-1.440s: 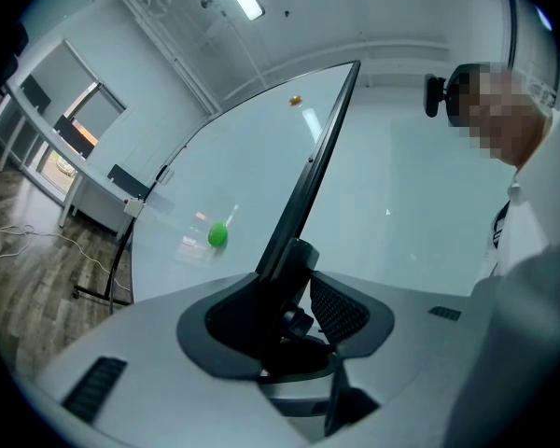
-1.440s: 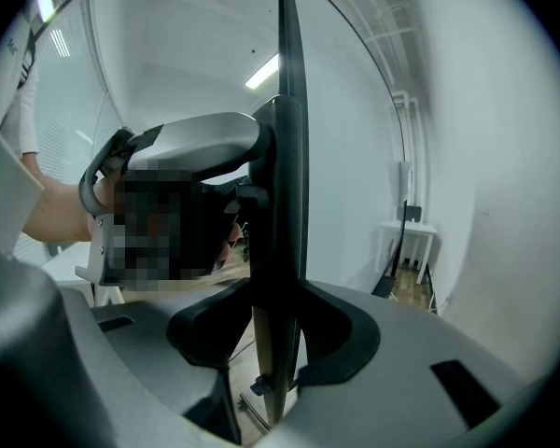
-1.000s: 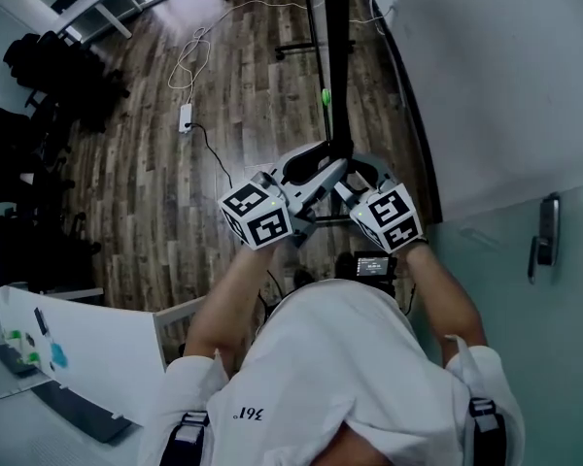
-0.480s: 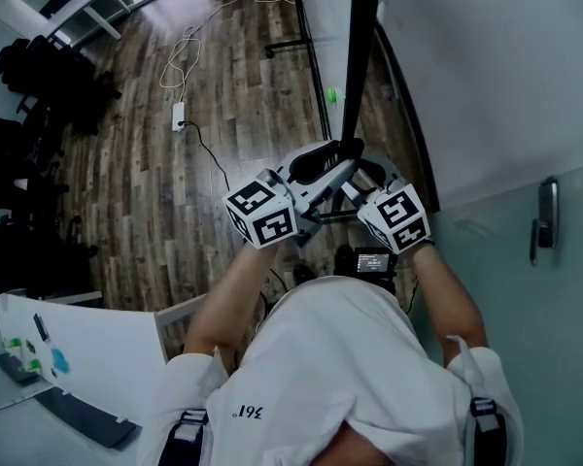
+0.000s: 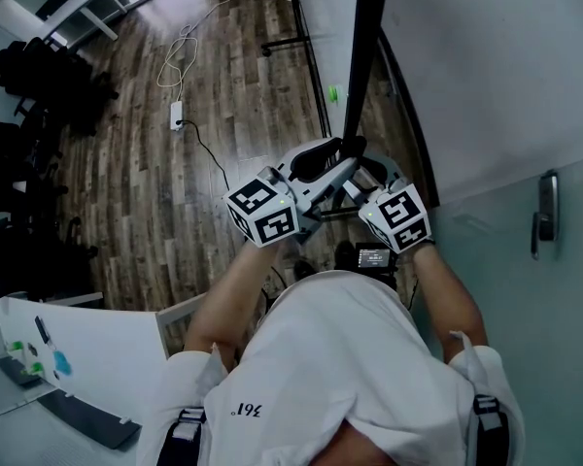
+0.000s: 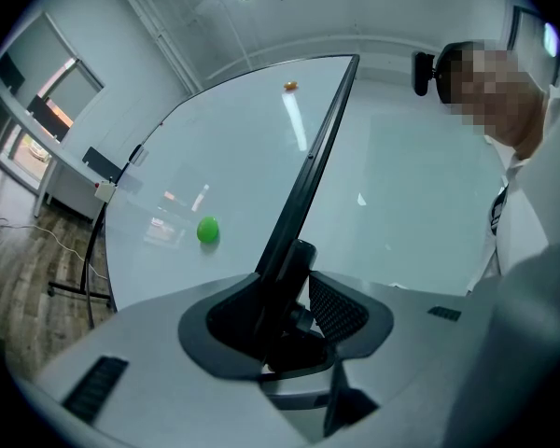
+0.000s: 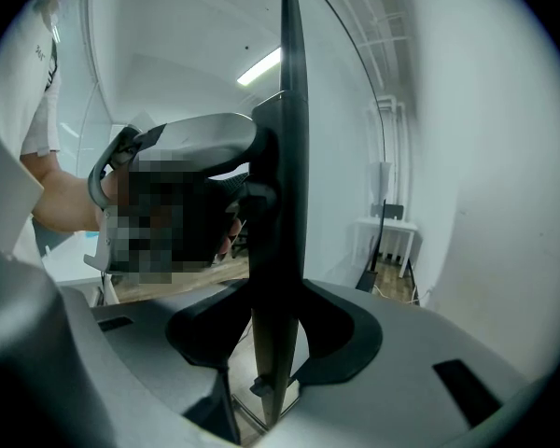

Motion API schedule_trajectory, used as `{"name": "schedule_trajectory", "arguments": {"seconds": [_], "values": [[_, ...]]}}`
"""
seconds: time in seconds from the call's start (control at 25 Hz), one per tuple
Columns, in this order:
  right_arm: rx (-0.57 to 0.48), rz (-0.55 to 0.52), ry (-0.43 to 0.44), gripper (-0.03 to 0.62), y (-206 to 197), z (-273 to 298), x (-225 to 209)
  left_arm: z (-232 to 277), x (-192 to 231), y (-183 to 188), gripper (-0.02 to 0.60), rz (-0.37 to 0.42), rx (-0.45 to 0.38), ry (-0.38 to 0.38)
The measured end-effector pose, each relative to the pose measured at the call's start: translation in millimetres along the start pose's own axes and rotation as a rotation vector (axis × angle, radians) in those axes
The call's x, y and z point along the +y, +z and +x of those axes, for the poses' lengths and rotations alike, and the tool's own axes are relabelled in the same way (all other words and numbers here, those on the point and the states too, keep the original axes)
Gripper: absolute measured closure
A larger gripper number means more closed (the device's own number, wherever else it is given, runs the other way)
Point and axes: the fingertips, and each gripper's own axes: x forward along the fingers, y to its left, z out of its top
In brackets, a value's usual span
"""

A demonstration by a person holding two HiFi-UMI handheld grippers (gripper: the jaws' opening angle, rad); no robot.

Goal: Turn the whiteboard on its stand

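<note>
hidden: whiteboard sits edge-on in my head view, top cut off by the frame. Where it joins its stand is behind both grippers, so I can't see the pivot.
hard to make out: the board's right face blends into the pale wall. Only a black foot of the stand shows.
left gripper: closed on the board's dark edge, which sits deep between the jaws.
right gripper: clamped narrow on the same edge, just beside the left one.
board place: upright in front of me, near the wall, with a green magnet on its left face.
floor: dark wood planks, with a power strip and a white cable.
room: black chairs at left, white table at top left, door handle at right.
change: more of the left face shows than a second ago and the edge's top leans further right. The grippers are in about the same spot.
</note>
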Motion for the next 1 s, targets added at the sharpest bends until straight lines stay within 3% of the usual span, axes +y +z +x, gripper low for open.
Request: {"name": "schedule_trajectory", "arguments": {"seconds": [0.88,1.0], "values": [[-0.005,-0.020,-0.048,0.421,-1,1,-4,-10,5,-5,0.414,0.035,0.029,0.011],[-0.016,-0.026,-0.079,0.388,2,-4,-8,-14,5,-4,0.414,0.038,0.026,0.019]]}}
